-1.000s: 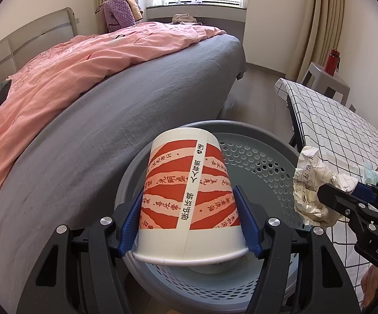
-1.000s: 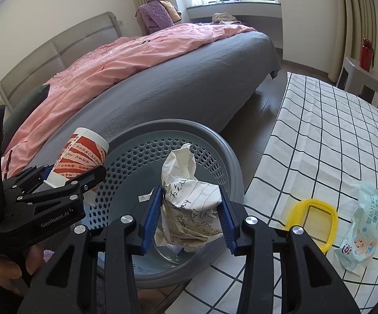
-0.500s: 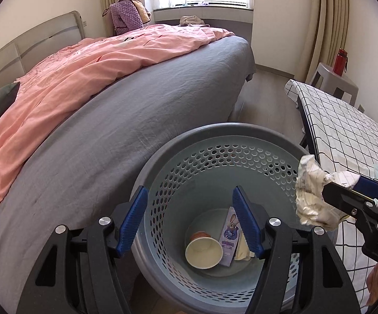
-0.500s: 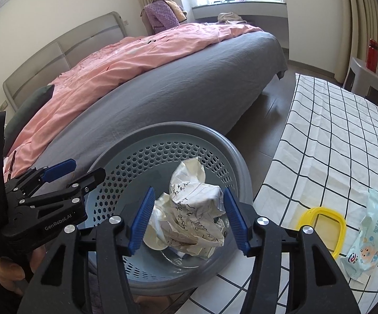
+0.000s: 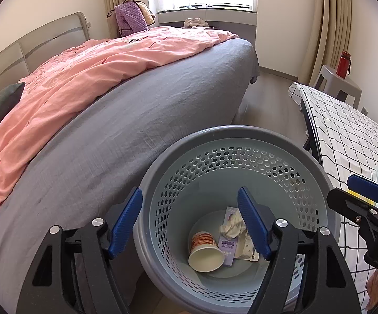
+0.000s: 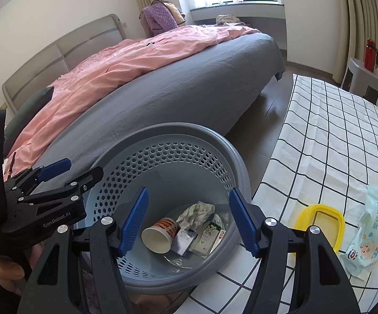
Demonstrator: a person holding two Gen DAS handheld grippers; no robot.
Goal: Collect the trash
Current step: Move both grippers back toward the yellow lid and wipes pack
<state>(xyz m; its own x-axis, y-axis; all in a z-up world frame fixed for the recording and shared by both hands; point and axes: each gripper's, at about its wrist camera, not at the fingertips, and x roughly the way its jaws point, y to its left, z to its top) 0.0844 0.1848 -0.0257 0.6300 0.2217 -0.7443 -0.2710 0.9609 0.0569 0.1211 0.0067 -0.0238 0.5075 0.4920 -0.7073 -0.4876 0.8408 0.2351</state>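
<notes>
A grey perforated trash basket (image 5: pixel 228 133) (image 6: pixel 178 128) stands between the bed and the table. At its bottom lie a red-striped paper cup (image 5: pixel 206 251) (image 6: pixel 160 235) on its side, a crumpled paper ball (image 5: pixel 232 226) (image 6: pixel 195 210) and small cartons (image 5: pixel 228 248) (image 6: pixel 207 235). My left gripper (image 5: pixel 189 198) (image 6: pixel 83 168) hovers over the basket's left side, its jaws opening with nothing between them. My right gripper (image 6: pixel 189 195) (image 5: pixel 351 193) hangs over the basket's right side, its jaws also opening and holding nothing.
A bed (image 5: pixel 149 99) with a grey sheet and pink duvet runs along the left. To the right is a table with a checked cloth (image 6: pixel 333 136) carrying a yellow lid (image 6: pixel 320 222) and a wet-wipes pack (image 6: pixel 367 230). A red bottle (image 6: pixel 371 52) stands on a stool.
The paper cup left my left gripper and fell into the basket. The crumpled paper slipped from my right gripper and landed beside it. Both pairs of jaws widened.
</notes>
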